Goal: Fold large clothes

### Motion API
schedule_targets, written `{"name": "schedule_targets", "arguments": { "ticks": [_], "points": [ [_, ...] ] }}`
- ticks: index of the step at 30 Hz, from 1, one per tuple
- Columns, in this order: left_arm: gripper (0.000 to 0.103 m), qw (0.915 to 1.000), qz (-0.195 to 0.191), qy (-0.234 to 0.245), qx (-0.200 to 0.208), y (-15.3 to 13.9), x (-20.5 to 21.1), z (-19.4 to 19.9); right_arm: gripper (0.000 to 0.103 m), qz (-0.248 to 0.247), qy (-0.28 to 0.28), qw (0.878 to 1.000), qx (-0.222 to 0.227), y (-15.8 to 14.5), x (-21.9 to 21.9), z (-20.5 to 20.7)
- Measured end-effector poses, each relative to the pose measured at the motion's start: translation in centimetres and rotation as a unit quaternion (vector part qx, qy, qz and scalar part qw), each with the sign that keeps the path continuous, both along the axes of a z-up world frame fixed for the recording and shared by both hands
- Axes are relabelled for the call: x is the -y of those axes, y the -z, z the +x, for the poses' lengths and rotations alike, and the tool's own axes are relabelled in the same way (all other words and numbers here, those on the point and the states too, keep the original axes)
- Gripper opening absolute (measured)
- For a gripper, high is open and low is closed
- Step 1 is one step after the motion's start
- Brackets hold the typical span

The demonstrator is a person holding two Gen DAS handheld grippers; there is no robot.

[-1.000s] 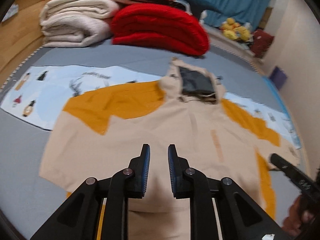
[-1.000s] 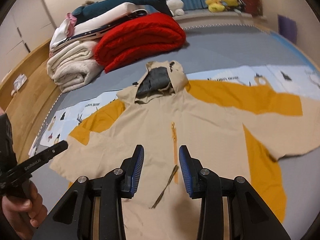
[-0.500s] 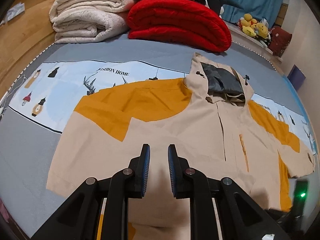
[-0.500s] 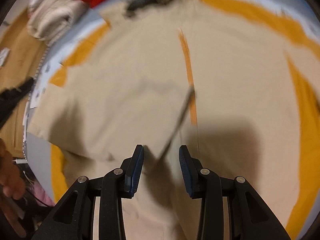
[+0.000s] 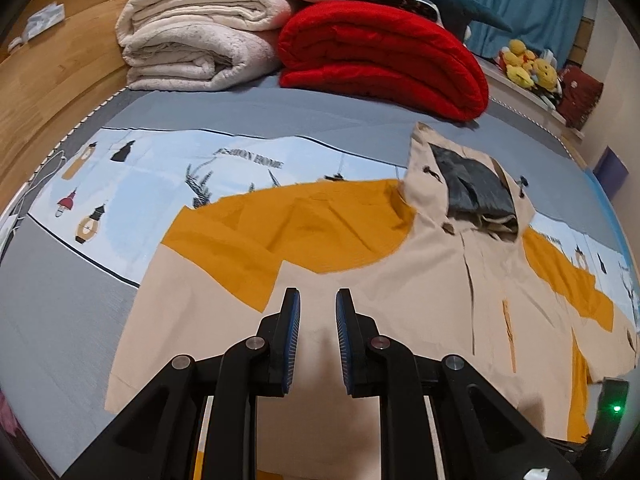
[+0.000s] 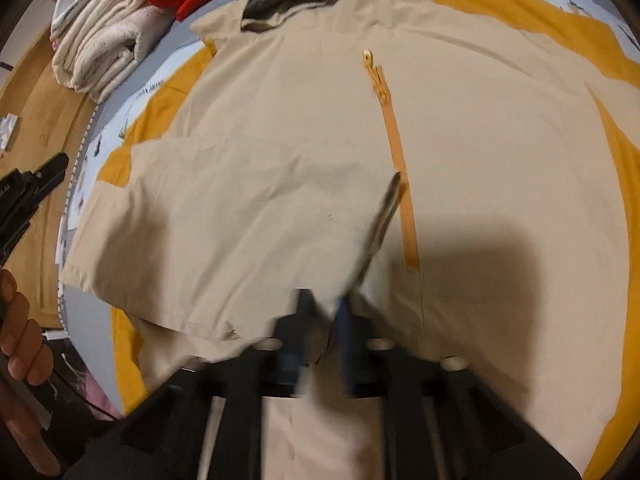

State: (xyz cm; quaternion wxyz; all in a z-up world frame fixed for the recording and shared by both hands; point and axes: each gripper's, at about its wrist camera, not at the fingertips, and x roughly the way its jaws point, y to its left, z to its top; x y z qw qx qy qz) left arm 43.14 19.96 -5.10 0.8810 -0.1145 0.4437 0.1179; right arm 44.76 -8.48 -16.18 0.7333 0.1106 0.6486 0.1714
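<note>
One beige-and-orange jacket is spread flat on the grey bed. Left gripper is held slightly parted, empty. Right gripper is blurred; grip cannot be told. Two folded blankets are stacked far.

A home bedroom: folded blankets on a bed, curtains, and plush toys.

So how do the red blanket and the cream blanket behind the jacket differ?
The red blanket is bright red with ribbed folds; the cream blanket is pale and fuzzy. The cream blanket carries other folded bedding on top, the red one only partly. Both are folded, lying side by side on the bed.
</note>
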Motion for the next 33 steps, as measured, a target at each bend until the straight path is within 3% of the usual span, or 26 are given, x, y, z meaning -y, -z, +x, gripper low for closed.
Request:
{"name": "schedule_targets", "arguments": {
  "ticks": [2,6,9,11,13,17,24,28,31,33],
  "points": [
    [0.016,0.9999,0.001,-0.012,0.003,-0.2,-0.9,0.1,0.004,0.01,0.005,1.0,0.013,-1.0,0.6,0.6],
    [0.016,0.9991,-0.001,-0.041,0.007,-0.3,-2.8,0.1,0.003,0.015,0.018,0.994,0.104,-5.6,2.6,2.5],
    [0.016,0.9986,-0.006,-0.052,0.006,-0.2,-3.7,0.1,0.002,-0.004,0.055,0.984,0.172,-8.9,5.8,4.4],
    [0.016,0.9985,-0.011,-0.053,0.001,0.1,-3.8,0.1,0.002,-0.037,0.085,0.977,0.193,-9.6,8.0,5.8],
    [0.016,0.9984,-0.027,-0.049,-0.005,0.6,-3.9,0.3,0.002,-0.078,0.119,0.973,0.182,-8.9,11.0,7.5],
    [0.016,0.9968,-0.064,-0.041,-0.026,1.9,-3.9,0.7,0.002,-0.109,0.177,0.968,0.14,-7.0,15.7,9.2],
    [0.016,0.9904,-0.113,-0.018,-0.077,5.2,-3.1,1.2,0.002,-0.122,0.207,0.961,0.139,-7.6,18.4,9.5],
    [0.016,0.9868,-0.094,-0.01,-0.132,7.5,-2.8,1.4,0.003,-0.125,0.193,0.967,0.114,-6.4,18.3,10.2],
    [0.016,0.9797,-0.085,-0.021,-0.18,9.7,-2.8,1.1,0.007,-0.128,0.222,0.96,0.117,-6.2,19.2,10.2],
    [0.016,0.9783,-0.087,-0.031,-0.185,10.1,-3.0,0.7,0.009,-0.131,0.238,0.953,0.132,-6.7,19.7,10.1]
  ]
}}
